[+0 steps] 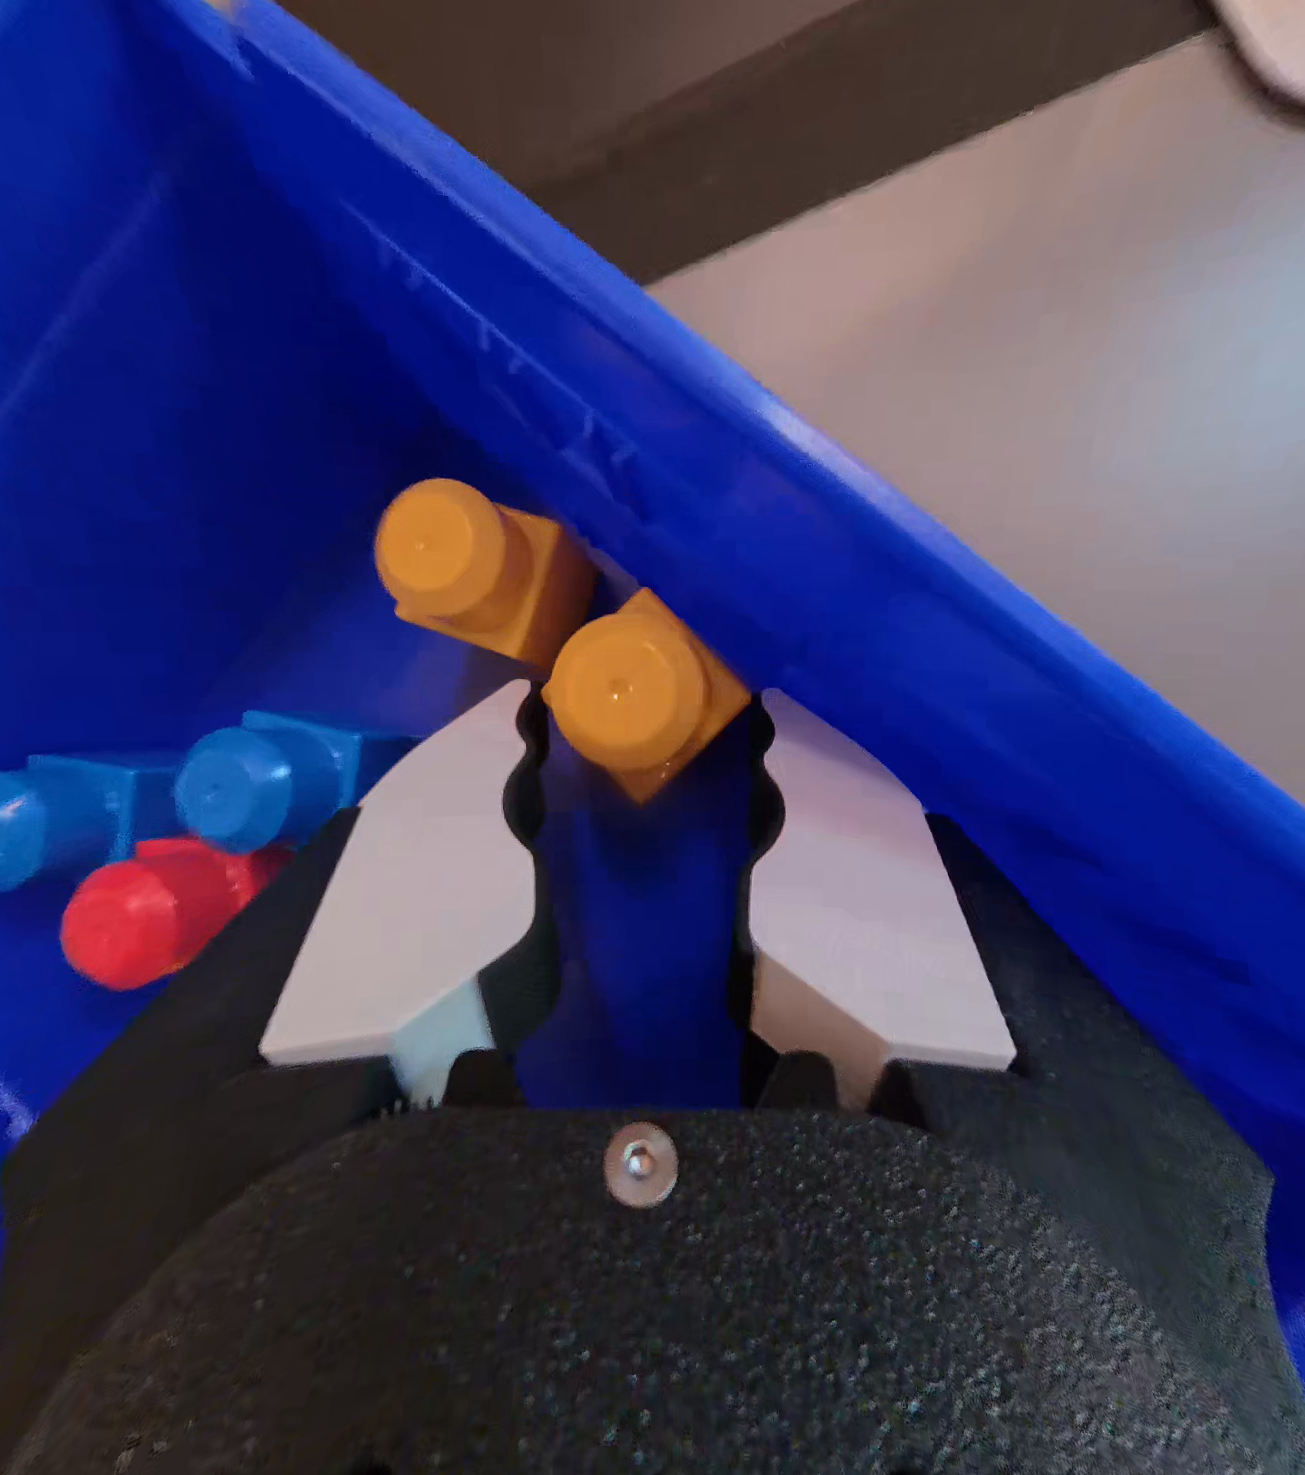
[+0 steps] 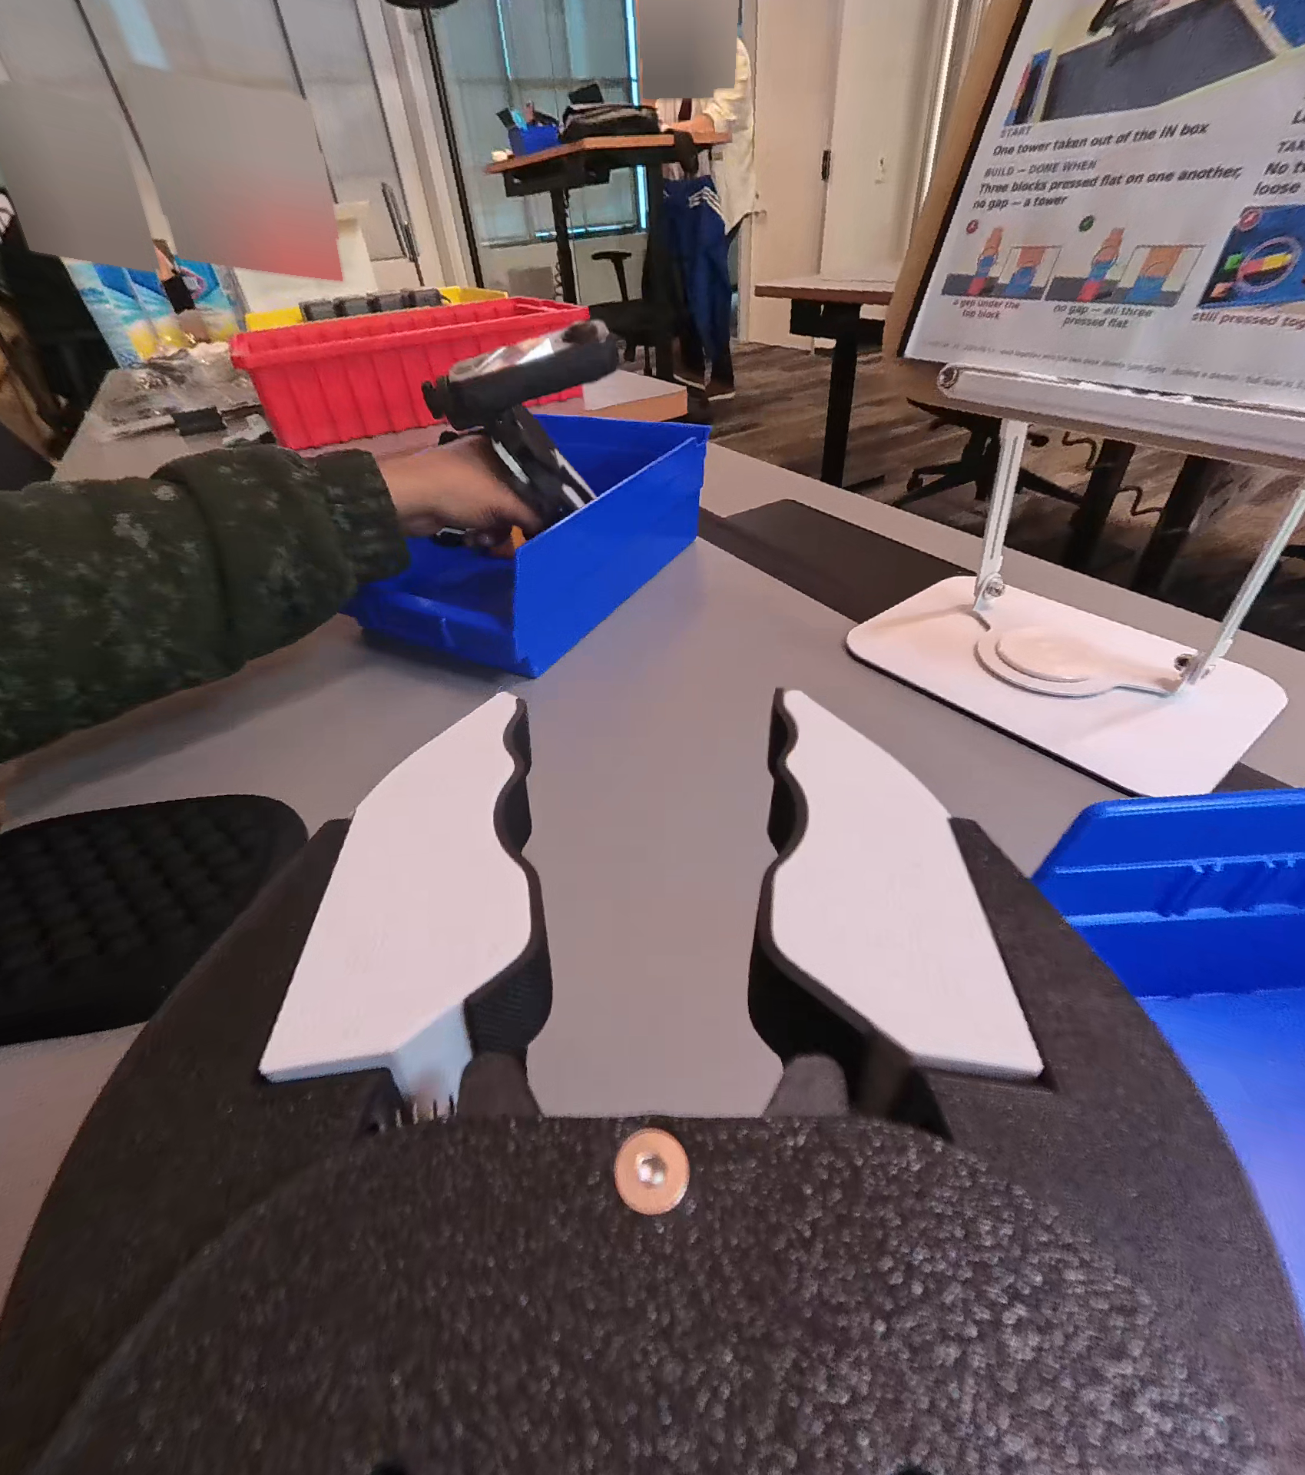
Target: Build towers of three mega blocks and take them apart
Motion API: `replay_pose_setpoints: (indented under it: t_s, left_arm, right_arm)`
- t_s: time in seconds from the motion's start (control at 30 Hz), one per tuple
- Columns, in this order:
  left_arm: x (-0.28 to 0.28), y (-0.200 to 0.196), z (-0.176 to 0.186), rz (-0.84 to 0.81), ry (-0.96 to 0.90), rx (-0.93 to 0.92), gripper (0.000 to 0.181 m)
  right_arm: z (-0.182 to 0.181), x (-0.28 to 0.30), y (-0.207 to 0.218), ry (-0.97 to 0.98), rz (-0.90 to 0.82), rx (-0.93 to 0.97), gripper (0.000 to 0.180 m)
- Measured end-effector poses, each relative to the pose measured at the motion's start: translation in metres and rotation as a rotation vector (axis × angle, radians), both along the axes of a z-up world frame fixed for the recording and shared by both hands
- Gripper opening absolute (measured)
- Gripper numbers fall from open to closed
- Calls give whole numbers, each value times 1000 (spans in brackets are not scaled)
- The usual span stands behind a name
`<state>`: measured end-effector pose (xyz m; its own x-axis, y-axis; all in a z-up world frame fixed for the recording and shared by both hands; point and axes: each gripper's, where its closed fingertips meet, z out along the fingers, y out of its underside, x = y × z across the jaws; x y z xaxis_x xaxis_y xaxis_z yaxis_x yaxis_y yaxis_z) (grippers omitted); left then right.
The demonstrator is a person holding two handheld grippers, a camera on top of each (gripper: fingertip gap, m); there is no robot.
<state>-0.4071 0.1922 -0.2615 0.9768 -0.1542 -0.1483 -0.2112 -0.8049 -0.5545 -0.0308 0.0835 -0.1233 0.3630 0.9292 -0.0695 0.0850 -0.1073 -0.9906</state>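
Observation:
In the left wrist view my left gripper is open inside a blue bin. An orange block with a round stud lies between the fingertips, against the bin's wall, not clamped. A second orange block lies just beyond it. Blue blocks and a red block lie to the left on the bin floor. In the right wrist view my right gripper is open and empty over the grey table. The left gripper shows there reaching into the far blue bin.
A second blue bin sits at the right gripper's right. A white stand holds an instruction sheet at the right. A black mat lies at the left. A red bin stands behind. A person stands far back. My hands' fingertips stand some 40 cm from each other.

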Motion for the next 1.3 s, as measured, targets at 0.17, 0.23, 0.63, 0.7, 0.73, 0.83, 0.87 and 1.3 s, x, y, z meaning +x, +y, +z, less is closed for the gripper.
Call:
replay_pose_setpoints:
  t_s: [0.17,0.23,0.63,0.7,0.73,0.83,0.87,1.3]
  left_arm:
    - [50,-24,94,-246,-67,369,46]
    - [96,-55,128,-488,-94,465,46]
    - [310,-233,139,-1510,-395,417,46]
    - [320,-237,134,-1535,-366,432,47]
    - [321,-237,136,-1527,-369,433,51]
    - [298,-210,152,-1406,-323,480,52]
    - [280,-191,162,-1323,-316,508,48]
    - [-22,13,44,-367,56,-37,63]
  right_arm:
    - [-11,-15,-14,-56,82,0,52]
    - [-14,-28,-31,-84,185,-36,50]
    - [-8,-89,-124,-27,749,-141,69]
    - [-11,-88,-138,-7,835,-221,52]
    - [-11,-85,-142,18,862,-238,51]
    - [-4,-75,-136,85,857,-272,37]
    - [-6,-71,-131,65,826,-251,37]
    - [-21,-34,-92,-35,555,-104,38]
